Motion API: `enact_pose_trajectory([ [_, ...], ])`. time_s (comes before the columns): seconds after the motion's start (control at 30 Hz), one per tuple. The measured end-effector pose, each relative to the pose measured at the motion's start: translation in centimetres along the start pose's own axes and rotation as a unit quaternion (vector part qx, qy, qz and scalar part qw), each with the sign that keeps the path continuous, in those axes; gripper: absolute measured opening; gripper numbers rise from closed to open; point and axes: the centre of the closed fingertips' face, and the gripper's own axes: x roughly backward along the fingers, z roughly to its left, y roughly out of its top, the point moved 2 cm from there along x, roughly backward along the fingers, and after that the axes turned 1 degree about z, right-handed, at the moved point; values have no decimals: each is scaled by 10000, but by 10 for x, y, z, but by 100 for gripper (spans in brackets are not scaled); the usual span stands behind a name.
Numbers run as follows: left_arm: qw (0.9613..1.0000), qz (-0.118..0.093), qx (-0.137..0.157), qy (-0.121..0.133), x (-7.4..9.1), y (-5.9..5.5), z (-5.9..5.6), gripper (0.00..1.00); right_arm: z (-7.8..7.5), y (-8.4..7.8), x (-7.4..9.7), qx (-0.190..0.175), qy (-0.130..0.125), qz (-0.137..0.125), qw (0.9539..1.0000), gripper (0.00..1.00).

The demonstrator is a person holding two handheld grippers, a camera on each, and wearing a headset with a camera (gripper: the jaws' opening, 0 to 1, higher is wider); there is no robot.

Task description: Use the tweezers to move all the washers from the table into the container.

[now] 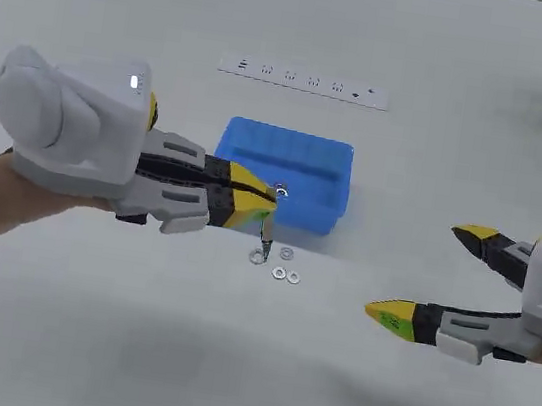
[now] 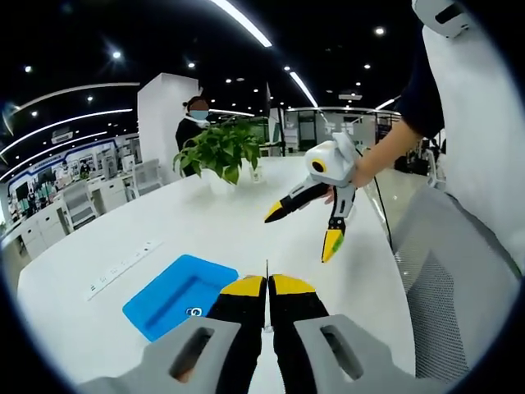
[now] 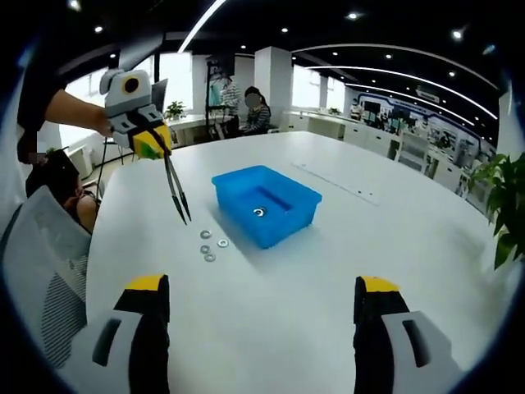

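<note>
Big white counter (image 1: 130, 345) first, with a power strip (image 1: 303, 79) lying along the far side. Next down in size: blue container (image 1: 285, 175) mid-counter, open top, one washer (image 3: 259, 212) sitting inside.

Then the left claw (image 1: 267, 203), pinched shut on the tweezers (image 1: 265, 235) and parked right at the container's near wall. Right claw (image 1: 421, 272) off to the side, well apart from everything, spread wide and holding nothing.

Tweezers hanging pretty much straight down out of the left claw, long axis near upright, tips aimed at the counter.

Smallest last: a handful of loose washers (image 1: 282, 267) in a tight little bunch on the counter, just in front of the container on the near side.

Key bit for the next move: tips right at the edge of the bunch, over the one nearest the left claw. So probably just a short drop and a pinch, then a small hop back toward the container right behind. Can't tell from this blur whether touching that one yet or just hovering. Left claw way nearer than the right, so clearly its job.
</note>
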Motion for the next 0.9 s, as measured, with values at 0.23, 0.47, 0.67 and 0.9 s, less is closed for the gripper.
enact_pose_trajectory([
  [0.23, 9999, 12, -148, 4, -7, -6, -3, 5, 6, -10, 3, 185, 73, 198, 9996, 100],
  [0.47, 9997, 97, -215, -102, -14, -17, -8, 5, 8, -11, 1, -218, 34, 87, 9997, 100],
  [0.67, 9997, 42, -190, -153, -20, -17, -6, 5, 10, -18, -1, -296, 39, 123, 9995, 100],
  [0.9, 9997, -9, -144, -209, -29, -18, -2, 5, 4, -20, 2, -443, -133, 53, 9989, 100],
])
